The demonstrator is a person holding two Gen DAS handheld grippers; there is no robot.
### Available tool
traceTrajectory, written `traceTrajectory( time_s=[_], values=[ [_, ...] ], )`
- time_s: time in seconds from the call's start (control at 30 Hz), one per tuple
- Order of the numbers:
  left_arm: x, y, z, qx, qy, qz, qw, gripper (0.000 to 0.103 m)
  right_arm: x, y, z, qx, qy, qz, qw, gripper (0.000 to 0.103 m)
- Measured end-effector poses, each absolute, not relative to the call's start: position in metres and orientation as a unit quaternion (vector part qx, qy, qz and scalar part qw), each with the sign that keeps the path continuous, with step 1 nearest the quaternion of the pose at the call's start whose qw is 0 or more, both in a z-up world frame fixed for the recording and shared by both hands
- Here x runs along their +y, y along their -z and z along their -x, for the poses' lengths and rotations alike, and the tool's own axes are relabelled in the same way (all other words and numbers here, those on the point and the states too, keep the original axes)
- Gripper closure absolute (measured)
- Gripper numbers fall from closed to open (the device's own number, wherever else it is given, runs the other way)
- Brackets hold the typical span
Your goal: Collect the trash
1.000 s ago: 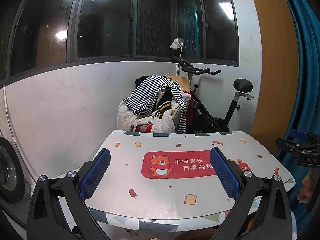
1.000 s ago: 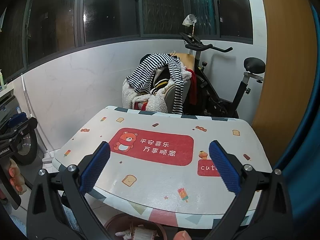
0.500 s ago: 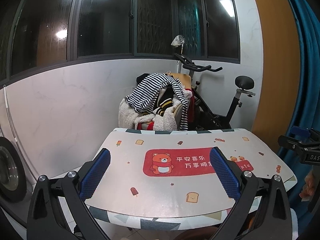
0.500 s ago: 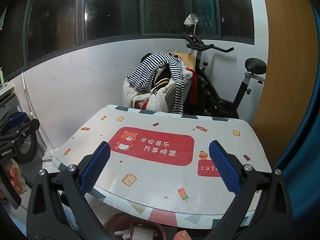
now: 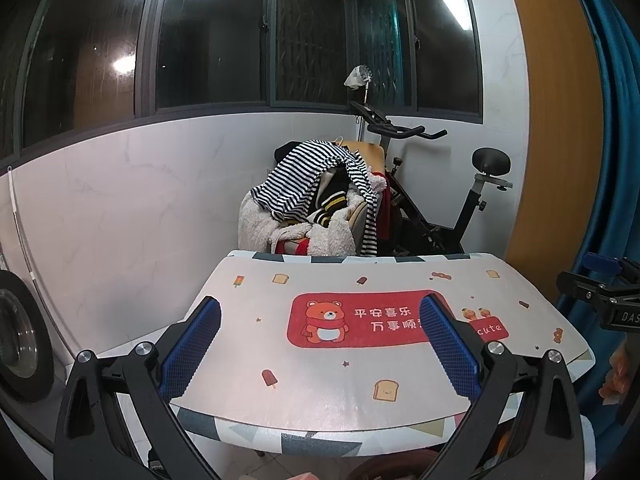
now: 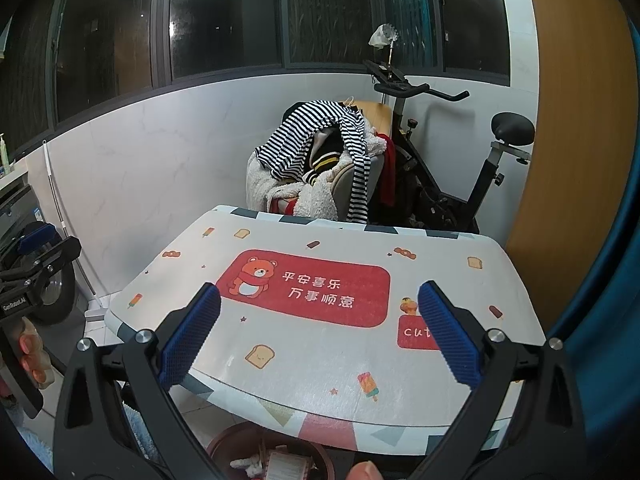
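A dark red round bin [image 6: 224,446] with paper scraps and wrappers [image 6: 286,466] in it stands on the floor under the table's near edge, in the right wrist view. My left gripper [image 5: 320,344] is open and empty, held above the near part of the table [image 5: 320,384]. My right gripper [image 6: 320,340] is open and empty too, above the near edge of the table [image 6: 320,360] and the bin. Each gripper shows at the edge of the other's view: the right gripper [image 5: 600,292], the left gripper [image 6: 36,256]. No trash shows on the tabletop.
The table has a white cover with a red bear panel [image 5: 360,320]. Behind it stand a chair heaped with clothes [image 5: 316,204] and an exercise bike [image 5: 440,208]. A washing machine [image 5: 16,336] is at left, a blue curtain [image 5: 616,160] at right.
Both grippers have drawn back and risen slightly, so the table sits a little lower and farther in both views. Both stay open and empty.
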State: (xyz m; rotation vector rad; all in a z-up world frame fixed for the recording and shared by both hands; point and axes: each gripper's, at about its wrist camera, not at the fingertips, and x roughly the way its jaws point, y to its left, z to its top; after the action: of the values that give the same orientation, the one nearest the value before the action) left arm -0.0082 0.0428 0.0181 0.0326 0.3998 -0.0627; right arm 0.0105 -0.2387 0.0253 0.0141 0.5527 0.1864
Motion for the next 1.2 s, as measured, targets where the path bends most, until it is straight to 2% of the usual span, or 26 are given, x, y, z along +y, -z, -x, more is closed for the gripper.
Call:
traceTrajectory(
  time_s=[1.2],
  values=[
    [0.050, -0.011, 0.010, 0.228, 0.014, -0.014, 0.974, 0.006, -0.236, -0.009, -0.012, 0.297, -0.103, -0.015, 0.949, 0.006]
  ],
)
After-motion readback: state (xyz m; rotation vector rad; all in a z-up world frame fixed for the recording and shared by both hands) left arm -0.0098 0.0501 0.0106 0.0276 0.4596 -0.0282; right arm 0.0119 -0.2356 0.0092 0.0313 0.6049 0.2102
